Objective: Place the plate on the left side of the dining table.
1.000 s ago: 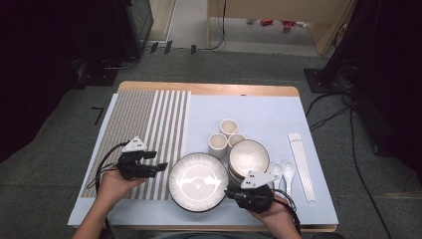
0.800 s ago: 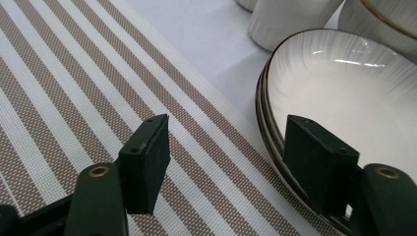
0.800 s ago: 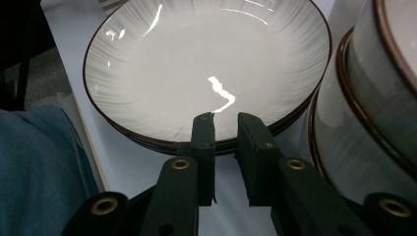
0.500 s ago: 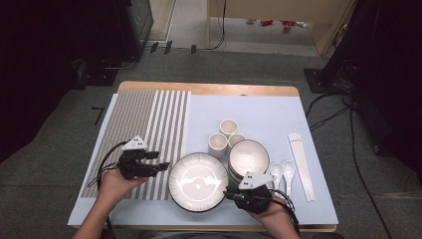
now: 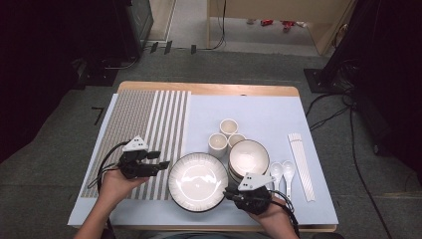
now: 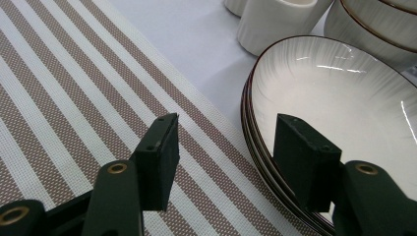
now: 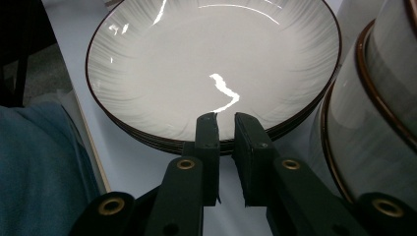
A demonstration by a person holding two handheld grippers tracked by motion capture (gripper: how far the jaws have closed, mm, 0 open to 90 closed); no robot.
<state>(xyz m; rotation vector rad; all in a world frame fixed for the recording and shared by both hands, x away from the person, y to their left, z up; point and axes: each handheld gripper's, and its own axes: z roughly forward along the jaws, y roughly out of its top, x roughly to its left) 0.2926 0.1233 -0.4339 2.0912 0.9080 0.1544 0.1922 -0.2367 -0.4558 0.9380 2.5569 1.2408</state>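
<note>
While your right gripper (image 7: 226,120) pinches the top plate's (image 5: 197,180) near rim, keep your left gripper's (image 6: 223,147) jaws, just narrowing but unclamped, straddling its left rim.

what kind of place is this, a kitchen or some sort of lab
More likely a lab or studio than a kitchen: tableware such as stacked plates and cups is laid on a small table, with cables across a carpeted floor and dark equipment around.

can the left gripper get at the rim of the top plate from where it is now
Probably yes. The left gripper has been closing its jaws, which straddle the near rim of the stacked plates, one inside, one over the striped placemat; nothing blocks it.
</note>
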